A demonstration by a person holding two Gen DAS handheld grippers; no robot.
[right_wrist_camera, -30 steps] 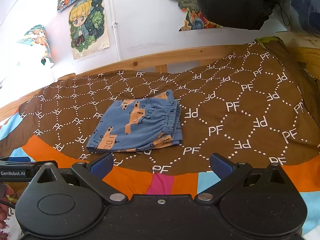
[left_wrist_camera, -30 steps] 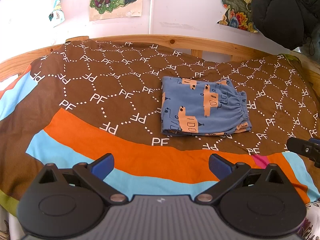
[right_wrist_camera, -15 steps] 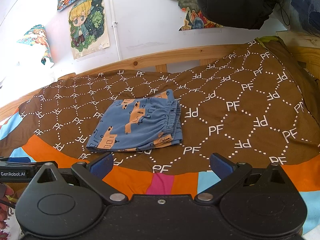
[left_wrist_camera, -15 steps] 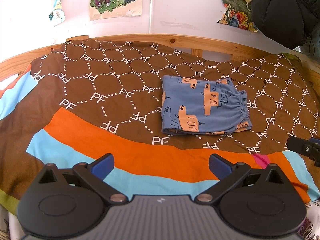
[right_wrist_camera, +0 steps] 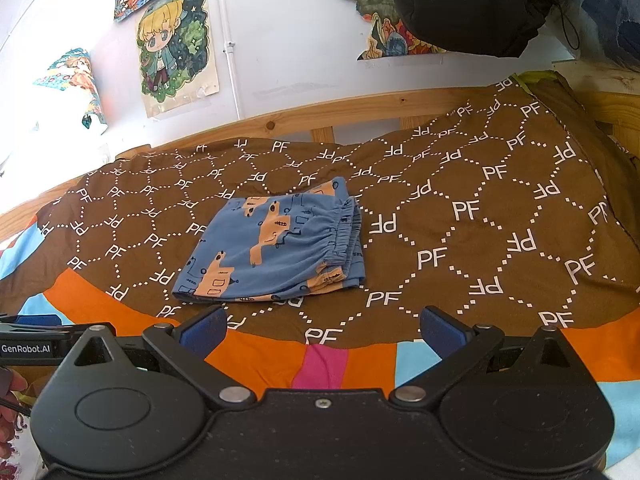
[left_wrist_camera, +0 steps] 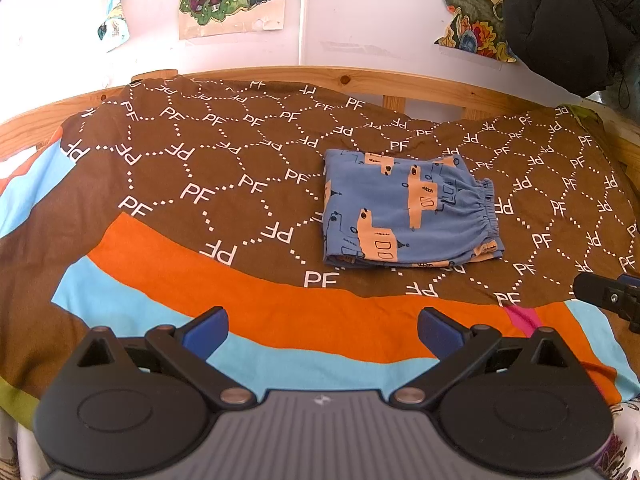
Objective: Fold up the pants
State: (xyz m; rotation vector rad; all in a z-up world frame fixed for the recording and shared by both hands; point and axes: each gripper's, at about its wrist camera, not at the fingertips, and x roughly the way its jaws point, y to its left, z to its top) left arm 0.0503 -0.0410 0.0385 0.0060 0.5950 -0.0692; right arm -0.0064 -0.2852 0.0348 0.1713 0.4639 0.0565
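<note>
Blue pants (left_wrist_camera: 404, 212) with orange truck prints lie folded into a small rectangle on the brown patterned bedspread (left_wrist_camera: 200, 168); the elastic waistband is at their right edge. They also show in the right wrist view (right_wrist_camera: 276, 248). My left gripper (left_wrist_camera: 322, 326) is open and empty, held back over the orange and blue stripes near the bed's front edge. My right gripper (right_wrist_camera: 322, 328) is open and empty, also back from the pants. Neither gripper touches the pants.
A wooden bed rail (left_wrist_camera: 360, 80) runs along the far side under a white wall with posters. A black jacket (left_wrist_camera: 568, 20) hangs at the upper right. The other gripper's tip (left_wrist_camera: 608, 296) shows at the right edge of the left wrist view.
</note>
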